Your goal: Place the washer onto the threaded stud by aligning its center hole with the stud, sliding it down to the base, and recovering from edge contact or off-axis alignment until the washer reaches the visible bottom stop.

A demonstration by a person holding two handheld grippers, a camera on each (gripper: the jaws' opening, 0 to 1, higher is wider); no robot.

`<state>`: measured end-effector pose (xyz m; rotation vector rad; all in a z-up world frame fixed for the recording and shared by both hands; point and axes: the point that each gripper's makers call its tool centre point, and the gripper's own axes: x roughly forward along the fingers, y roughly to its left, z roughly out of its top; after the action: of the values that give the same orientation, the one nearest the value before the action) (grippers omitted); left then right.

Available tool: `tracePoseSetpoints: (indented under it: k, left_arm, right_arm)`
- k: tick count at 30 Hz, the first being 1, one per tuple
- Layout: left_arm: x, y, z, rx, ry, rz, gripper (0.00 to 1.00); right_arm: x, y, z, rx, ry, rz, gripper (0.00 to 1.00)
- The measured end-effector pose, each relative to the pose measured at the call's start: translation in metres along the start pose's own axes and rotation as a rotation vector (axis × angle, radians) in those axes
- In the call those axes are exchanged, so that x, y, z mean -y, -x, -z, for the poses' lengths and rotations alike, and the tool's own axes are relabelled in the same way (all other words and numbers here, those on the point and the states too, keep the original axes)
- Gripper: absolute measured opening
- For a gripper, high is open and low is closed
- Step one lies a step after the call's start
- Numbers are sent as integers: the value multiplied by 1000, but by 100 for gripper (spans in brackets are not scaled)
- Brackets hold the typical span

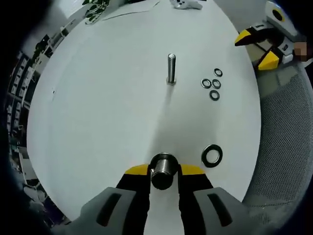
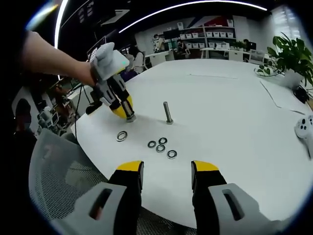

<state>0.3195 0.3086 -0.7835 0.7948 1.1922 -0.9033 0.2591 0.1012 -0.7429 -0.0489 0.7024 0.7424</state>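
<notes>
Left gripper (image 1: 164, 171) is clamped on a bolt (image 1: 163, 169); right gripper (image 2: 166, 174) jaws are apart, empty. Large washer (image 1: 212, 155) looks thin, stiff, slippery; best pinched at the rim.

On the round white table (image 1: 98, 112), a tall upright threaded steel stud (image 1: 171, 68) stood at centre. Four small dark washers (image 1: 212, 83) clustered at its three o'clock; a larger dark ring washer (image 1: 212, 155) lay at five o'clock.

Bare upright stud (image 1: 171, 68); large washer (image 1: 212, 155) lies flat.
</notes>
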Motion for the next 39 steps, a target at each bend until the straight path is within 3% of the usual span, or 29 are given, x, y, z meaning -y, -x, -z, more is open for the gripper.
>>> tracePoseSetpoints:
  k: [14, 21, 32, 39]
  left_arm:
    - [1, -3, 2, 38, 37, 4, 21]
    - [1, -4, 3, 57, 107, 4, 22]
    - [-1, 12, 2, 128, 182, -41, 26]
    - [3, 20, 13, 153, 236, -63, 27]
  right_arm:
    - [0, -1, 0, 2, 3, -2, 41]
    - [-2, -1, 0, 1, 8, -7, 41]
    - [-5, -3, 3, -18, 27, -24, 41]
    - [-7, -3, 5, -34, 40, -33, 41]
